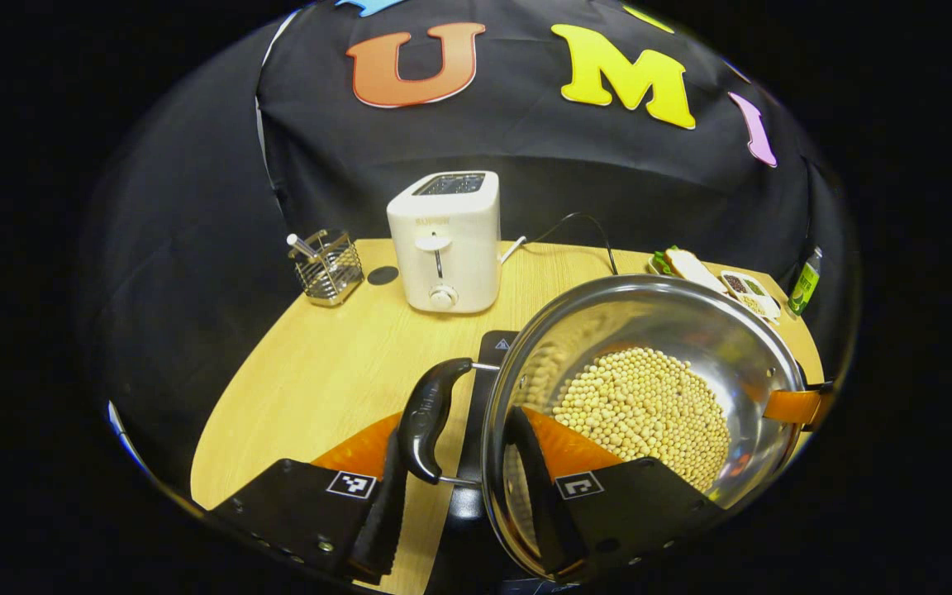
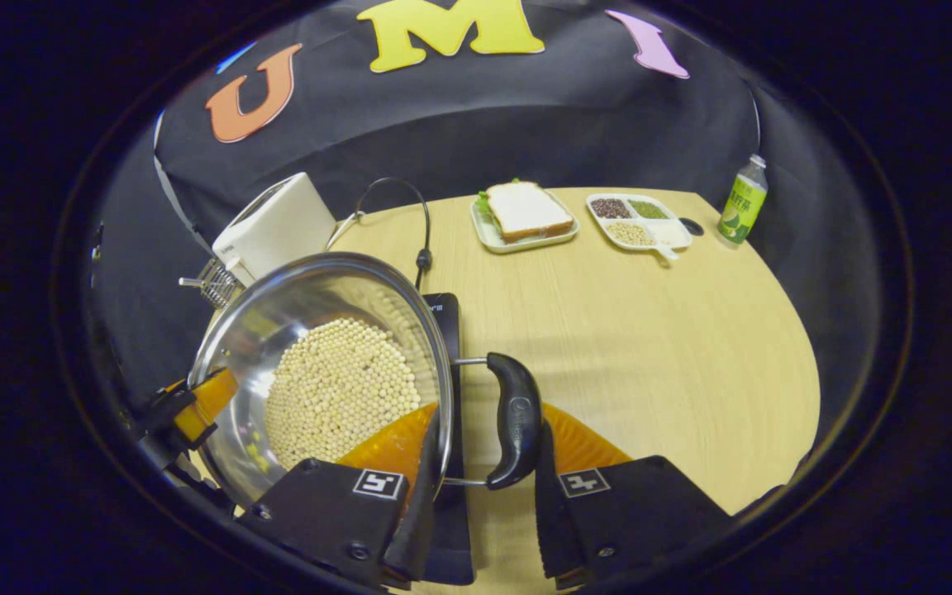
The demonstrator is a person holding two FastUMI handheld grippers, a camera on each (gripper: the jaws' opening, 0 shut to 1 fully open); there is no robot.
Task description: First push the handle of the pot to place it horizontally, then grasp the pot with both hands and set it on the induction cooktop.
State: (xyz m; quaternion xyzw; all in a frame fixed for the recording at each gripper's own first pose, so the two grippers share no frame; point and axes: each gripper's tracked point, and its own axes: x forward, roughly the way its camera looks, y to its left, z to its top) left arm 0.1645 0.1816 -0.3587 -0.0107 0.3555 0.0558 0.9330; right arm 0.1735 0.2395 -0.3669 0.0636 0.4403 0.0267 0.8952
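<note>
left gripper view | left gripper (image 1: 469,463) clamps pot (image 1: 691,330) handle (image 1: 430,417) | right gripper (image 2: 484,463) clamps opposite handle (image 2: 516,417)

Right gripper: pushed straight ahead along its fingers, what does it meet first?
The pot's black side handle already sits between the right gripper's fingers, so that comes first. Beyond it lies bare table, then probably the sandwich plate; depth is unclear.

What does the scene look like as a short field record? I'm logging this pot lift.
pot: steel pot holding pale beans
left gripper: straddles the pot's rim, one finger inside, one by the black handle
right gripper: same hold at the other handle
cooktop: black cooktop partly under the pot
table: toaster, sandwich plate, bottle
</note>
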